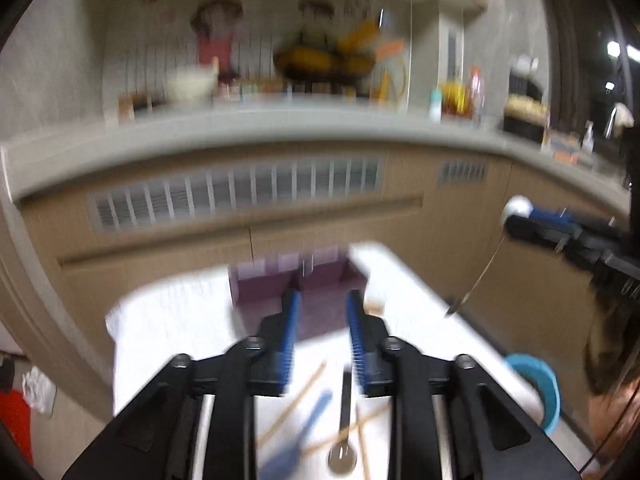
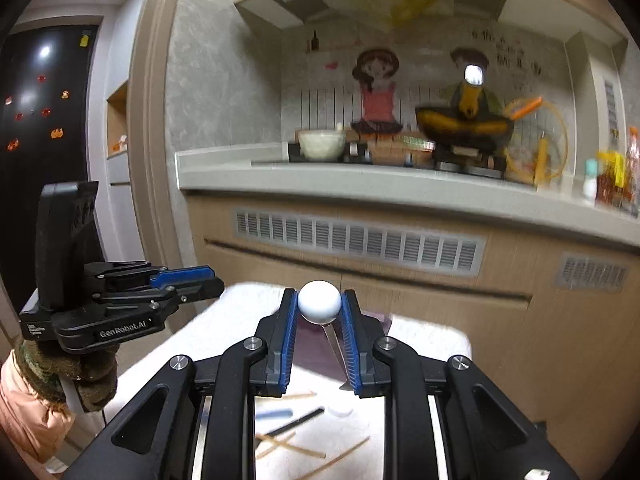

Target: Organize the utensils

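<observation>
While right gripper (image 2: pixel 319 308) clamps spoon (image 2: pixel 320 302) white ball-end up, bowl hanging down; left gripper (image 1: pixel 323 300) apart, empty.

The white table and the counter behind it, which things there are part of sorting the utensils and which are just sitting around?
Part of the job:
white-knobbed utensil in the right gripper
purple organizer tray
wooden chopsticks
blue spoon
metal spoon
left gripper, open

Just lying about:
pale bowl on the counter
dark wok
bottles
blue bucket
</observation>
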Tool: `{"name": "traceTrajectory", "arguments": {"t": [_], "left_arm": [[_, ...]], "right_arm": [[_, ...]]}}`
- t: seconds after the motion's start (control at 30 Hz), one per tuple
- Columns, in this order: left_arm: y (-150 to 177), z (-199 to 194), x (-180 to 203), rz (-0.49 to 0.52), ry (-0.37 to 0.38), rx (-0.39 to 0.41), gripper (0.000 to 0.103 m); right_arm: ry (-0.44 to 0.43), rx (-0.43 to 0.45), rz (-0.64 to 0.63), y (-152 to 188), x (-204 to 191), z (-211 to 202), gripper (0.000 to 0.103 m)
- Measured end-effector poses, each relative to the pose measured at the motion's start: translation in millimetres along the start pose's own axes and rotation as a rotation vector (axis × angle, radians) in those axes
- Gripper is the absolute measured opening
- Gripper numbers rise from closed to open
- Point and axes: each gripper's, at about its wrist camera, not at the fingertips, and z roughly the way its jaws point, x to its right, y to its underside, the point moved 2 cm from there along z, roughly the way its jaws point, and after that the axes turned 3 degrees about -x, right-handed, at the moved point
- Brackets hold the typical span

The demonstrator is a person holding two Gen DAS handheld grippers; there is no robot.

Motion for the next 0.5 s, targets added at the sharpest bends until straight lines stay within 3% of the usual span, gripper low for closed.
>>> {"name": "traceTrajectory", "arguments": {"t": [0.03, 0.13, 0.27, 0.37, 0.5], "left_arm": [[12, 14, -4, -0.008, 0.016, -0.048, 0.041], [48, 53, -9, 0.008, 0.079, -0.198, 0.043], [87, 107, -15, 0.037, 0.079, -0.369, 0.043], [99, 132, -13, 0.061, 0.118, -0.444, 0.043], [98, 153, -10, 0.097, 0.144, -0.488, 0.042]], "right_arm": [[0.001, -0.024, 0.008, 8, 2, 6, 0.021], [-0.014, -0.092, 0.044, 31, 8, 23, 0.021], [-0.031, -0.155, 0.070, 53, 11, 37, 0.021], [-0.044, -0.184, 0.088, 63, 13, 47, 0.021], [-0.055, -0.209, 0.099, 70, 17, 57, 0.021]]}}
